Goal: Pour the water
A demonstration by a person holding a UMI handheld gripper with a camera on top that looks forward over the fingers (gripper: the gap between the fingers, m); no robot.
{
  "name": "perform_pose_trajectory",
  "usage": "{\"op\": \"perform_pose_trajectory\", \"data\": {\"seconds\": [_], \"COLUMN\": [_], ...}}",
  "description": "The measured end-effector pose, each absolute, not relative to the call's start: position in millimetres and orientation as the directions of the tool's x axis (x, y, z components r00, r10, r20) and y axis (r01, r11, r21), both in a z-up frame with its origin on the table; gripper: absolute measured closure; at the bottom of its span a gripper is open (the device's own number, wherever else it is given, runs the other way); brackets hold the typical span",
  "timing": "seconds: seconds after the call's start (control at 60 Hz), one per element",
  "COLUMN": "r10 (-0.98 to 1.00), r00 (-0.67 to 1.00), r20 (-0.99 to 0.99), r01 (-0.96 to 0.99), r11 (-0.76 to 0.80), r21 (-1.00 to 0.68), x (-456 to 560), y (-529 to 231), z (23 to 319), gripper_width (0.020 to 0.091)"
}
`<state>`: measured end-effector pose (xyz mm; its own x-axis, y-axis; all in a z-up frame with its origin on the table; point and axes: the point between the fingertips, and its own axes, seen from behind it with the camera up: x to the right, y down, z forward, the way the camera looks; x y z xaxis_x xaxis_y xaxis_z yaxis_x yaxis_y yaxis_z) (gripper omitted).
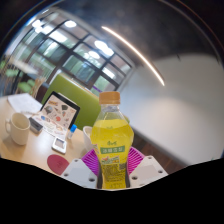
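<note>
Gripper view: the bottle (111, 140), filled with yellow liquid and with its orange cap on, stands upright at lower centre of the frame, clamped between the pink pads (91, 162) of the gripper (112, 168). A white mug (17, 128) sits on the table (30, 152) at left, well apart. Judgement: bottle grasped, no tilt yet, so the pour itself remains.

The bottle (111, 140) of yellow drink carries a green band label around its lower body with light lettering, too small to read. Left of the bottle, a propped card (59, 111) on the worktop (30, 152) shows coloured pictures and print, likewise illegible. No brand, number or sign can be read anywhere.
</note>
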<state>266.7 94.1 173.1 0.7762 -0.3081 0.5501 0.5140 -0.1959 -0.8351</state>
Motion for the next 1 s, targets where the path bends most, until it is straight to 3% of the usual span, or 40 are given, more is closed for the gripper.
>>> {"op": "perform_pose_trajectory", "data": {"seconds": [0.083, 0.2, 0.35, 0.517, 0.683, 0.783, 0.833, 0.917, 1.0], "r10": [-0.279, -0.144, -0.048, 0.017, 0.006, -0.084, -0.165, -0.274, -0.327], "r00": [0.558, 0.063, -0.475, -0.68, -0.644, -0.523, -0.352, 0.088, 0.592], "r20": [0.782, 0.988, 0.879, 0.733, 0.765, 0.848, 0.921, 0.958, 0.737], "r01": [0.759, 0.968, 0.869, 0.723, 0.753, 0.843, 0.925, 0.978, 0.772], "r11": [-0.211, -0.233, -0.187, -0.156, -0.172, -0.195, -0.211, -0.159, -0.031], "r21": [-0.616, -0.096, 0.459, 0.674, 0.635, 0.501, 0.316, -0.135, -0.634], "x": [206, 141, 95, 85, 89, 92, 100, 123, 144], "y": [122, 143, 166, 172, 175, 174, 169, 167, 162], "z": [196, 205, 183, 178, 185, 210, 232, 270, 259], "gripper_width": [0.0798, 0.0798, 0.0796, 0.0797, 0.0796, 0.0795, 0.0795, 0.0794, 0.0796]}}
